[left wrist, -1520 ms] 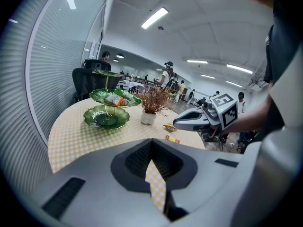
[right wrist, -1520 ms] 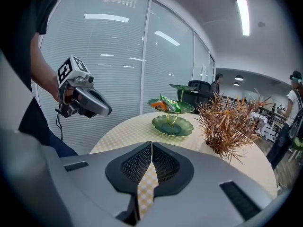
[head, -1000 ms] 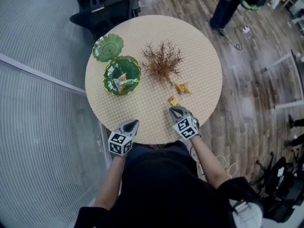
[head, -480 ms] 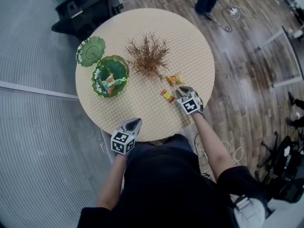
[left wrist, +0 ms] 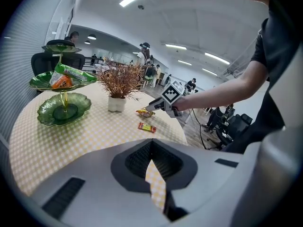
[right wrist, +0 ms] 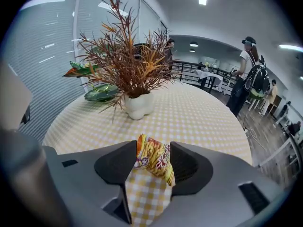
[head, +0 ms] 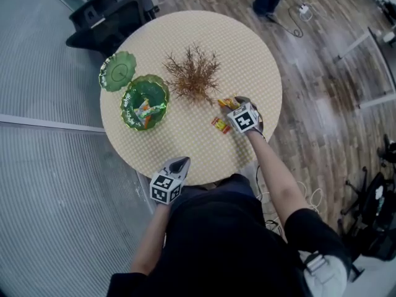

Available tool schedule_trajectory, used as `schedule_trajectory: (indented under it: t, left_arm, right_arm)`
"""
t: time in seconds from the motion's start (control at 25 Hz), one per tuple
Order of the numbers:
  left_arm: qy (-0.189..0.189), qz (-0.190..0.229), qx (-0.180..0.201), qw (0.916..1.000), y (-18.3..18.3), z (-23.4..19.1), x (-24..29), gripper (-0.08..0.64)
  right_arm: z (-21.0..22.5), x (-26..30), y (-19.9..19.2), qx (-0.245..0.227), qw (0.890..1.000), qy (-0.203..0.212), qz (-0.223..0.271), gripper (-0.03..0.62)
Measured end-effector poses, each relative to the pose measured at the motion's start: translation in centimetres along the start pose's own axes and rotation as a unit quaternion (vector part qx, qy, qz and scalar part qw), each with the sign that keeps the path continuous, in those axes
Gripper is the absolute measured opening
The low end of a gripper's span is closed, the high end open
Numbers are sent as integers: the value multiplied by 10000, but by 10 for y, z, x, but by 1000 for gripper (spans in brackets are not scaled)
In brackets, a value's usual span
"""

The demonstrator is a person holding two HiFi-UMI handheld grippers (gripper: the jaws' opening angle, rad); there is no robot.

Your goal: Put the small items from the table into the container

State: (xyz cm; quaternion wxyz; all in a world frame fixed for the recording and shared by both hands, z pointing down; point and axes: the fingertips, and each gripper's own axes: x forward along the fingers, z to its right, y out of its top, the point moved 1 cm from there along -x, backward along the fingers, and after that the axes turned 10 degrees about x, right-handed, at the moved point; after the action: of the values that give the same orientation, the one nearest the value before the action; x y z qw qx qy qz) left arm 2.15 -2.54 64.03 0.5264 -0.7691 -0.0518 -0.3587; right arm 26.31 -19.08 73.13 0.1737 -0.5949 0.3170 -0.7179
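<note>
An orange-yellow snack packet (right wrist: pixel 154 159) lies on the checked round table (head: pixel 247 48) near the potted dry plant (head: pixel 193 73). My right gripper (right wrist: pixel 152 162) has this packet (head: pixel 228 103) between its jaws, which are opening wide around it. A second, red-yellow packet (head: pixel 219 125) lies just left of the right gripper (head: pixel 238 102). The green tiered dish stand (head: pixel 144 101) at the table's left holds several snack packets. My left gripper (head: pixel 179 164) hovers at the near table edge, shut and holding nothing.
The stand's small top plate (head: pixel 117 70) is bare. From the left gripper view the stand (left wrist: pixel 61 79), the plant (left wrist: pixel 118 84) and both packets (left wrist: pixel 147 126) are ahead. An office chair (head: pixel 111 11) stands beyond the table; people stand far off.
My right gripper has travelled from the near table edge past the red-yellow packet up to the orange packet by the plant. The left gripper has shifted slightly along the edge.
</note>
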Motion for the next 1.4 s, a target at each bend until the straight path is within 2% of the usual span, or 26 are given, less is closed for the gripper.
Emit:
schedule_trajectory:
  t: [0.28,0.56,0.92,1.08,1.24,1.4]
  left_arm:
    - [134,-41,-116,9998,-9,-5,-9,2]
    - [283,7,-244,9993,-13,-12,-16,3]
    - [353,119,-273,9989,-8,-15,-17,3]
    - [404,193,-276,9986,-4,-16,-18,2]
    - [488,244,-313,9980,-3,-19,-21,3]
    - [596,285,-363,9972,-6,-25,-25,2]
  right_arm:
    - [2,29,-20,-178,9980,-43,-604,215]
    - [0,27,-22,-402,9988,-204,-173,191]
    - [-2,14,-9,-805,9961,-340,-152,140]
    - [-11,2,-8,-911,9956,-190,-90,137]
    - [-26,-16,-8,-771,9967,11,235,137]
    - [-59,-41,-4,-754,9948,374,565,137]
